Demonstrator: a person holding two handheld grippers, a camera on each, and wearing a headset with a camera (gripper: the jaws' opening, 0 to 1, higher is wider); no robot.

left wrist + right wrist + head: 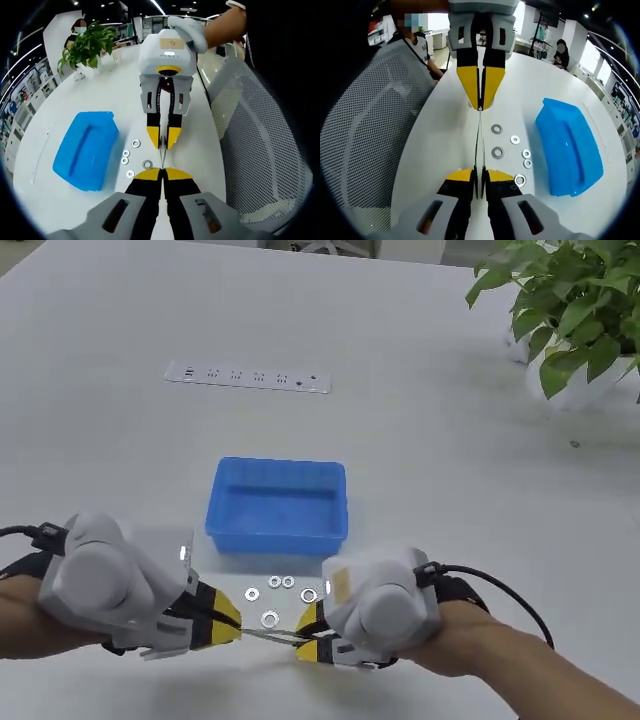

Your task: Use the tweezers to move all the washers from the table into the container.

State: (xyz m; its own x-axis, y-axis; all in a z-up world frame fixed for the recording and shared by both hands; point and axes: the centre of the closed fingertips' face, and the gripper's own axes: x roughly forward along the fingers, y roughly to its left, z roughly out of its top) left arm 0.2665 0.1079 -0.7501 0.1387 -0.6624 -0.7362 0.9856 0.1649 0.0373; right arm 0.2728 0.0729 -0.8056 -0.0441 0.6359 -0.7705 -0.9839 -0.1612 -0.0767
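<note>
None of the work is done yet, I judge: the blue container [275, 527] looks empty, and the washers [269, 618] (six, by the right gripper view) lie on the table [450, 470] just beside it. The left gripper [232, 622] and right gripper [303, 636] each pinch one end of the tweezers [270, 636], jaws nearly closed.

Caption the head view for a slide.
Left tongs and right tongs pinch the tweezers between them, near washers before a blue container.

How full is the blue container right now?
Empty: the container shows a bare floor in the head view; the washers lie on the table.
</note>
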